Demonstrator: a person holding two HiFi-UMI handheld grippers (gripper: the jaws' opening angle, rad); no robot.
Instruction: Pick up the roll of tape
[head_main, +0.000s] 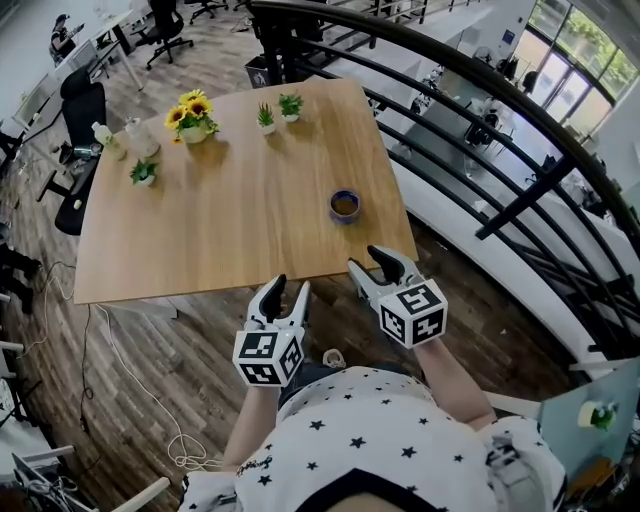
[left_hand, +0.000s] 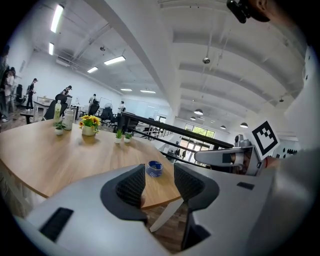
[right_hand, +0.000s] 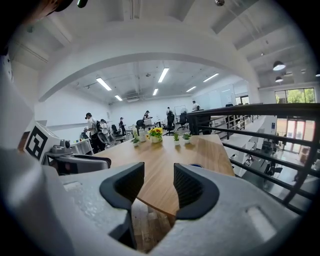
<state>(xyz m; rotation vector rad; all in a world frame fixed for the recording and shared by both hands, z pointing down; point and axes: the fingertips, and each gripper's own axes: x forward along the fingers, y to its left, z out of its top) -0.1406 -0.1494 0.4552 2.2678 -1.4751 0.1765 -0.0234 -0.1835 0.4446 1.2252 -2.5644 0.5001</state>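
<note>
The roll of tape (head_main: 345, 205), blue-rimmed, lies flat on the wooden table (head_main: 230, 220) near its near right corner. Both grippers hover short of the table's near edge, above the floor. My left gripper (head_main: 290, 288) stands open and holds nothing; in the left gripper view the tape (left_hand: 155, 168) shows through the gap of the left gripper (left_hand: 159, 183), well ahead. My right gripper (head_main: 366, 259) is open and empty, closer to the tape. In the right gripper view, that gripper (right_hand: 159, 183) points over the table and the tape (right_hand: 196, 165) peeks out behind one finger.
A pot of sunflowers (head_main: 192, 117), three small potted plants (head_main: 266, 118) and bottles (head_main: 138, 138) stand along the table's far and left sides. A black railing (head_main: 480, 110) runs along the right. An office chair (head_main: 80, 110) is at the left and cables (head_main: 120, 360) lie on the floor.
</note>
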